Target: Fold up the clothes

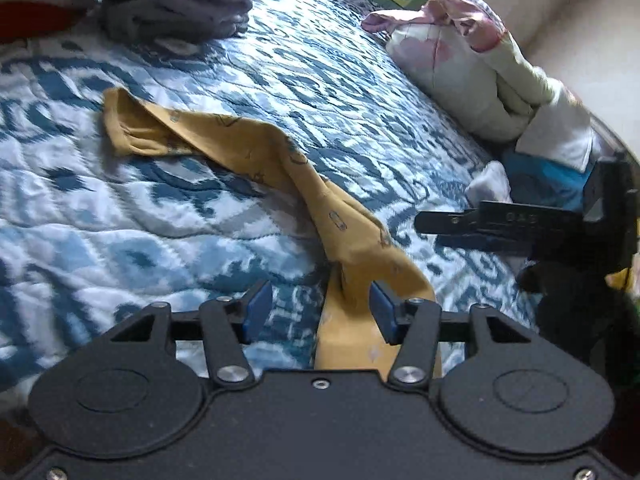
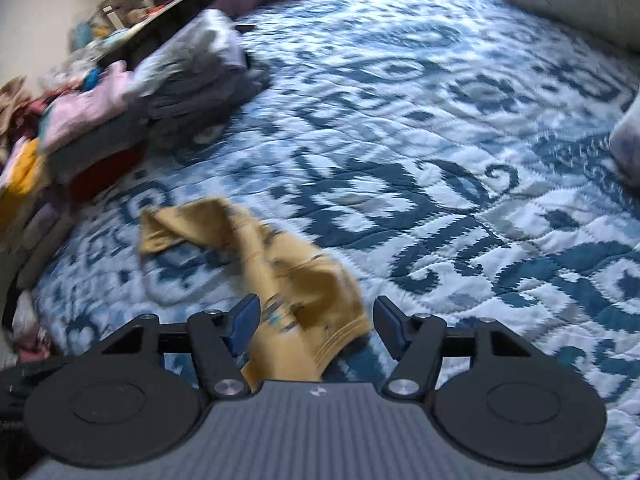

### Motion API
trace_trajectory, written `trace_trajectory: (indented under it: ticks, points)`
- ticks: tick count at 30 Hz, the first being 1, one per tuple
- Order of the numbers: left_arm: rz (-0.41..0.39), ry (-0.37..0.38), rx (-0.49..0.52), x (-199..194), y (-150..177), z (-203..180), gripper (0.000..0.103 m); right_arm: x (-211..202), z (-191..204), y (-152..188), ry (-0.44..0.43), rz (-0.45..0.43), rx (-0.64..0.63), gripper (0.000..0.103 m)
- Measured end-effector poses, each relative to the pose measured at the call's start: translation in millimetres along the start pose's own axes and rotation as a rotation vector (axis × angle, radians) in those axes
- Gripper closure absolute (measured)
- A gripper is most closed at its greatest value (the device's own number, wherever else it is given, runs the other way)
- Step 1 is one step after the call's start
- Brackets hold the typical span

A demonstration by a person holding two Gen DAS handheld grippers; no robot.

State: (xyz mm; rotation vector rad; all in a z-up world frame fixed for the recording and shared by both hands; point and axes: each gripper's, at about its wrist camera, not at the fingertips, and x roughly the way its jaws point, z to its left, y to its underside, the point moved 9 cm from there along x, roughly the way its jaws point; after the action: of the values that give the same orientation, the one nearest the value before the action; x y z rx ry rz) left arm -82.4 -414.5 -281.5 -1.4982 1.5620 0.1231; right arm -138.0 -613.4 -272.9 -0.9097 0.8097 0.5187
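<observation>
Left wrist view: a mustard-yellow garment [image 1: 248, 148] lies twisted across the blue-and-white quilt [image 1: 120, 208] on the bed, one end running between the wide-open fingers of the left claw [image 1: 320, 312], which grips nothing. The right claw [image 2: 316, 320] also gapes wide, cloth lying loose between its pads. Folded grey clothes [image 1: 180, 8] sit well beyond.

Mustard garment [image 2: 280, 280] motion-blurred, near end hidden under claw [image 2: 316, 320]
</observation>
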Motion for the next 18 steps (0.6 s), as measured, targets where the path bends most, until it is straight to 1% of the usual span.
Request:
trace_trajectory:
  ticks: [4, 5, 6, 8, 9, 10, 11, 12, 14, 18]
  points:
    - [0.004, 0.109, -0.112, 27, 2, 10, 0.05, 32, -16, -8, -0.035, 0.012, 0.076, 0.039]
    - [0.012, 0.128, -0.129, 31, 4, 12, 0.05, 39, -18, -7, -0.047, 0.022, 0.081, 0.038]
    - [0.02, 0.139, -0.133, 33, 6, 14, 0.05, 44, -19, -6, -0.059, 0.032, 0.083, 0.034]
    - [0.027, 0.149, -0.137, 36, 7, 16, 0.05, 56, -21, -3, -0.083, 0.052, 0.087, 0.034]
    - [0.029, 0.164, -0.147, 36, 7, 16, 0.05, 62, -22, -2, -0.095, 0.063, 0.089, 0.046]
    - [0.034, 0.178, -0.158, 37, 8, 17, 0.049, 59, -20, -3, -0.104, 0.055, 0.081, 0.057]
    - [0.039, 0.186, -0.167, 38, 9, 17, 0.049, 52, -17, -6, -0.113, 0.041, 0.07, 0.082]
    - [0.045, 0.194, -0.176, 40, 10, 18, 0.048, 46, -14, -8, -0.121, 0.026, 0.059, 0.093]
    - [0.053, 0.205, -0.185, 41, 12, 19, 0.048, 32, -8, -14, -0.138, -0.002, 0.037, 0.097]
    - [0.029, 0.235, -0.191, 36, 11, 18, 0.047, 5, 4, -24, -0.171, -0.06, -0.007, 0.098]
